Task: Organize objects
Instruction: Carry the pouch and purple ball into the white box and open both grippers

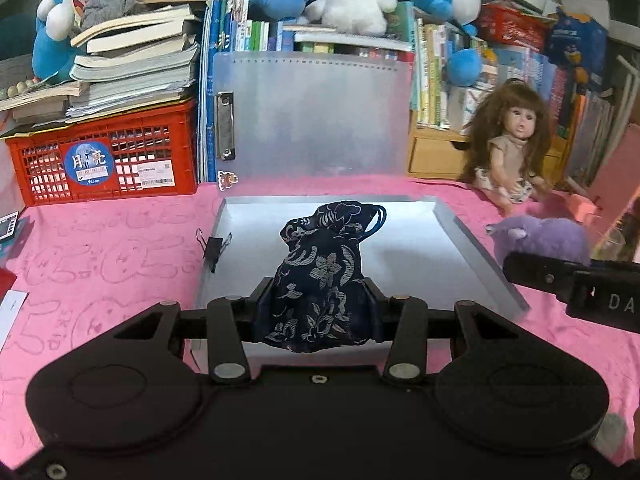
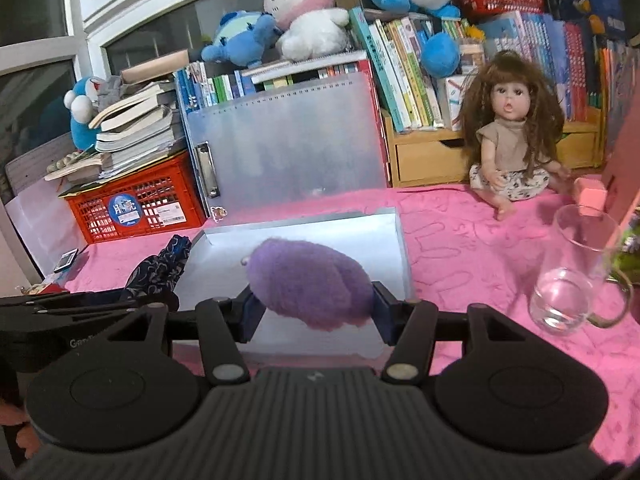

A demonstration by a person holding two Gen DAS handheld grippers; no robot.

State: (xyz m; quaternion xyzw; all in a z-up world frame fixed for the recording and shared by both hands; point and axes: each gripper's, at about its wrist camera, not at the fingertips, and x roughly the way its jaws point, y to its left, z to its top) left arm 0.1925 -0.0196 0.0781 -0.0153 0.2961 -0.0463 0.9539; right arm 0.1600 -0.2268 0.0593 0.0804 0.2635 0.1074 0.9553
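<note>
Pink cloth (image 1: 100, 240) under an open grey box (image 1: 460, 240). Left gripper (image 1: 316, 304) clamps a floral pouch (image 1: 320, 264) above the box; right gripper (image 2: 316, 304) clamps a purple plush (image 2: 308, 284) above it too.

Pouch (image 1: 320, 280) bottom hidden behind finger pads; glass mug (image 2: 568, 276) handle cropped

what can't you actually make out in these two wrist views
- Left wrist view: the floral pouch lower end, hidden behind the left gripper body.
- Right wrist view: whether the purple plush touches the tray; the plush covers it.
- Both views: the print on the red crate label, too small.
</note>
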